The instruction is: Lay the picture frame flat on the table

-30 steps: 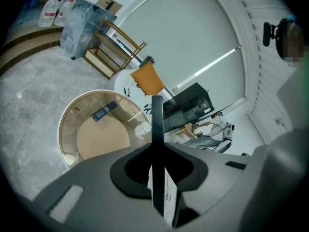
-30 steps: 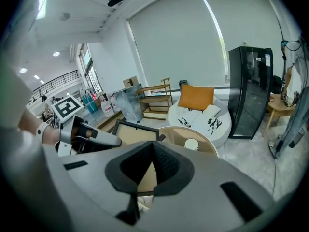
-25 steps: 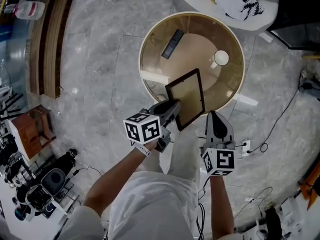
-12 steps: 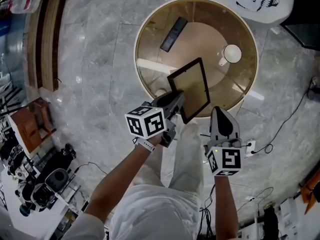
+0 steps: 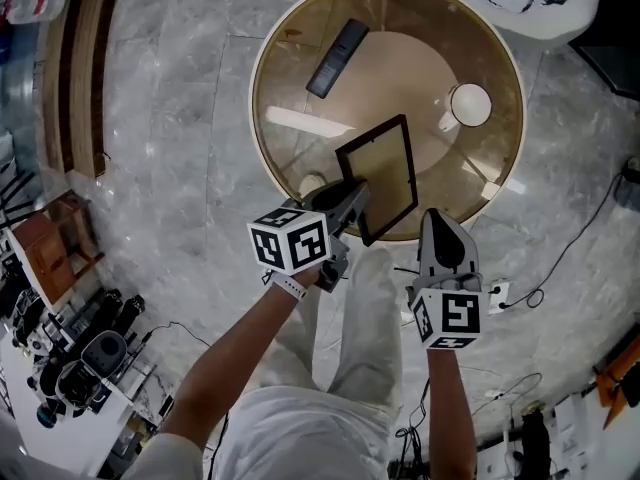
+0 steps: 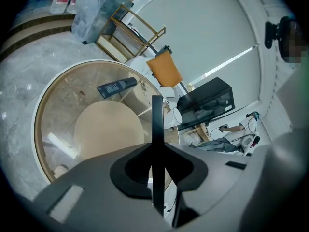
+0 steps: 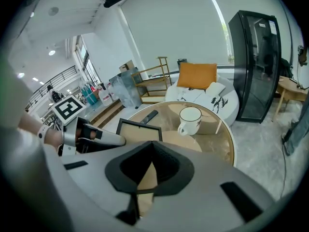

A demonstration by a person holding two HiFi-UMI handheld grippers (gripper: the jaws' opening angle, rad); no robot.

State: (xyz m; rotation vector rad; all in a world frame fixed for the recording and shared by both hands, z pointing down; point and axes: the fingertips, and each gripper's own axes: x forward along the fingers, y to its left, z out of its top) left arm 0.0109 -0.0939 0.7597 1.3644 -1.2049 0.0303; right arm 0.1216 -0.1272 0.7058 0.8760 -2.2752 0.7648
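Head view: left gripper is clamping the near-left edge of the picture frame, holding it tilted over the near part of the round glass table. More of the table is showing than a second ago, with the grip unchanged. Right gripper is hanging just outside the rim. Bare glass is lying open between remote and mug.

Left gripper view: jaws are pressing on the frame, seen edge-on.

Right gripper view: jaws are meeting, nothing between them. The frame is standing upright ahead.
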